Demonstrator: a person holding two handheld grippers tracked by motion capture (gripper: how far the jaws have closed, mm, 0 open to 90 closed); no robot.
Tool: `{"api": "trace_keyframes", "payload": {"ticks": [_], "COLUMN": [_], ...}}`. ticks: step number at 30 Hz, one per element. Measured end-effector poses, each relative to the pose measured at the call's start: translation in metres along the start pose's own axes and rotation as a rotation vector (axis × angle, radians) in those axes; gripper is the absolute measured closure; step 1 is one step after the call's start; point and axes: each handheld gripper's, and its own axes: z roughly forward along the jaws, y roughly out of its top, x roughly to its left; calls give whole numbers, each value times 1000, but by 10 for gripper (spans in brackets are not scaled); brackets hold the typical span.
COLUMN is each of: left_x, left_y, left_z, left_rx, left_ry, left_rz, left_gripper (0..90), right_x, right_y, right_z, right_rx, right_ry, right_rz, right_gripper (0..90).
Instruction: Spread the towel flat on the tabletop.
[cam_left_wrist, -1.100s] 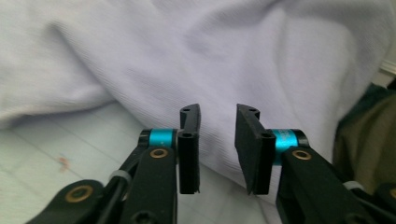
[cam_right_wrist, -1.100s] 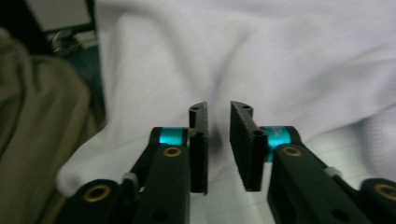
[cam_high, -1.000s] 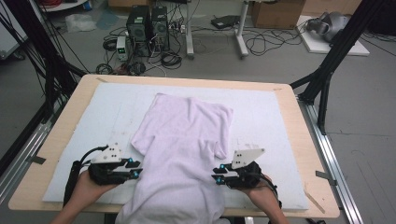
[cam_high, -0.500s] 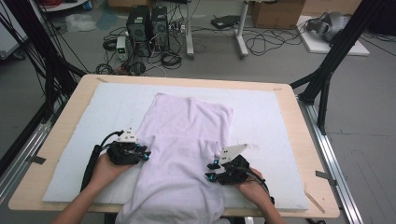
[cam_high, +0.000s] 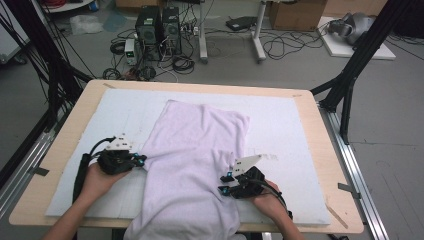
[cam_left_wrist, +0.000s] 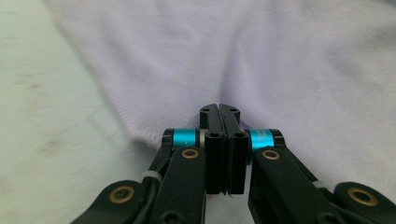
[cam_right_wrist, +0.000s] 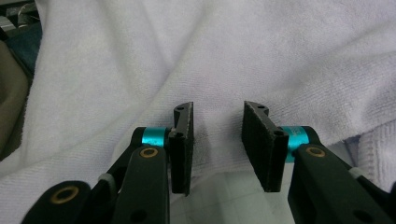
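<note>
The left claw sits at the left edge of the pale lilac shirt, its jaws having just closed until they meet; in the left gripper view the pads press flat together right at a fold of the cloth, though whether any fabric is caught between them I cannot tell. The right claw rests at the shirt's right edge, nearer the person, its jaws partly apart; in the right gripper view the cloth lies across the gap but the pads do not pinch it. The shirt lies spread on the white mat that covers the wooden surface, its lower end hanging over the near edge.
</note>
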Motion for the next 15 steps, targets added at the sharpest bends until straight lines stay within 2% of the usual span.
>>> {"api": "trace_keyframes", "payload": {"ticks": [3, 5, 7, 9, 13, 14, 15], "left_x": [10, 11, 6, 0, -13, -17, -18], "left_y": [-1, -2, -5, -9, -16, -17, -18], "left_z": [-13, -16, -14, -8, 14, 19, 19], "left_rx": [-31, -40, -40, -19, 61, 64, 44], "left_ry": [36, 43, 11, -20, -82, -75, -74], "left_rz": [-42, -46, -44, -27, 5, 26, 34], "left_gripper": [882, 828, 735, 678, 652, 653, 667], "right_x": [2, 3, 4, 4, 4, 4, 4], "right_y": [1, 1, 0, -1, -3, -2, -2], "right_z": [-3, -6, -11, -12, -6, -5, -5], "right_rx": [-2, -17, -40, -34, -4, -3, -2], "right_ry": [-18, -32, -28, -23, -16, -17, -12], "right_rz": [-14, -20, -6, -7, -2, -5, -4], "right_gripper": [640, 644, 647, 647, 650, 664, 695]}}
